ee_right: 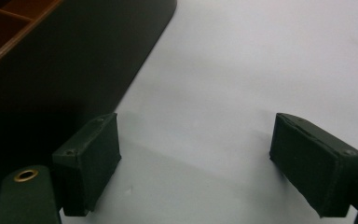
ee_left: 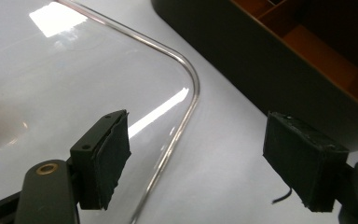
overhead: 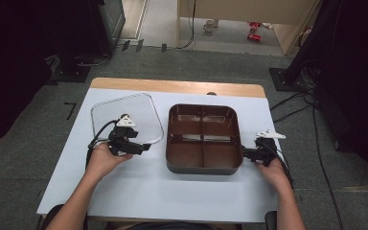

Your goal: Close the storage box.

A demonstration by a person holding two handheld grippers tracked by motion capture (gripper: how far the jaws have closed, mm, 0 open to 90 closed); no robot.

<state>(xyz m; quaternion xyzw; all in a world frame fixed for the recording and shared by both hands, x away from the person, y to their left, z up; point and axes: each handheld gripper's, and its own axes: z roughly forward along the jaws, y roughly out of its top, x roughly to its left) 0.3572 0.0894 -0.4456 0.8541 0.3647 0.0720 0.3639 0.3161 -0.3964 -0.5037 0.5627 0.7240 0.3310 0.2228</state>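
A dark brown tray (overhead: 203, 168) with several compartments sits mid-table. To its left a clear plastic lid (overhead: 141, 112) lies flat on the white sheet. My left gripper (overhead: 146, 147) is at the lid's near right corner. In the left gripper view its jaws (ee_left: 198, 158) stand apart, the lid's rounded rim (ee_left: 186, 107) runs between them untouched, and the tray wall (ee_left: 270, 70) lies beyond. My right gripper (overhead: 247, 154) rests open by the tray's right side. In the right gripper view its jaws (ee_right: 196, 163) hold nothing, with the tray wall (ee_right: 65, 70) to their left.
The white sheet (overhead: 139, 187) covers a wooden table whose far edge (overhead: 172, 86) shows. Cables (overhead: 292, 103) trail on the grey floor at right, and black stands flank the table. Bare sheet lies in front of the tray.
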